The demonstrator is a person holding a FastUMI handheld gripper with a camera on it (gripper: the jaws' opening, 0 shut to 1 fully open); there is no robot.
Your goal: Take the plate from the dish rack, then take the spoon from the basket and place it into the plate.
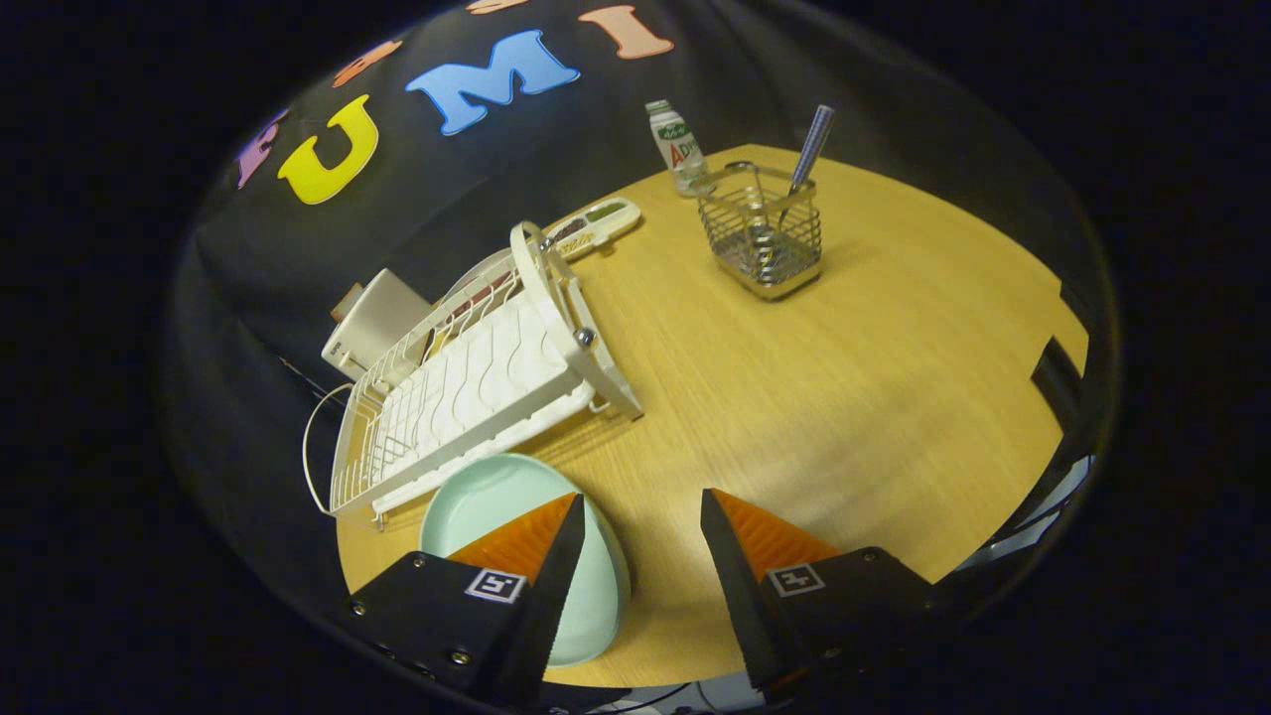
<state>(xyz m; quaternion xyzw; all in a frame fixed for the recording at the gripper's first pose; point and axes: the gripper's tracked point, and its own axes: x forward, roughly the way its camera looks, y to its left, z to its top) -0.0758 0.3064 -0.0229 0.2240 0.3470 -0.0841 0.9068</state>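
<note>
A tongs finger [541,556] hides part of the plate [496,501]; the basket [763,238] screens the spoon's [809,149] bowl.

Open gripper [640,516] holds nothing; bare table [844,397] to basket [763,233] at 1 o'clock; rack [477,387] at 11; plate [496,506] by the left finger.

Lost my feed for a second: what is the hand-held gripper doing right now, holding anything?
Hand-held gripper: open, holding nothing; pale green round plate lies on the table under one finger.

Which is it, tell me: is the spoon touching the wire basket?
Touching. The gripper view shows the spoon standing inside the wire basket, its handle leaning on the rim. The tongs are open, far from it.
</note>
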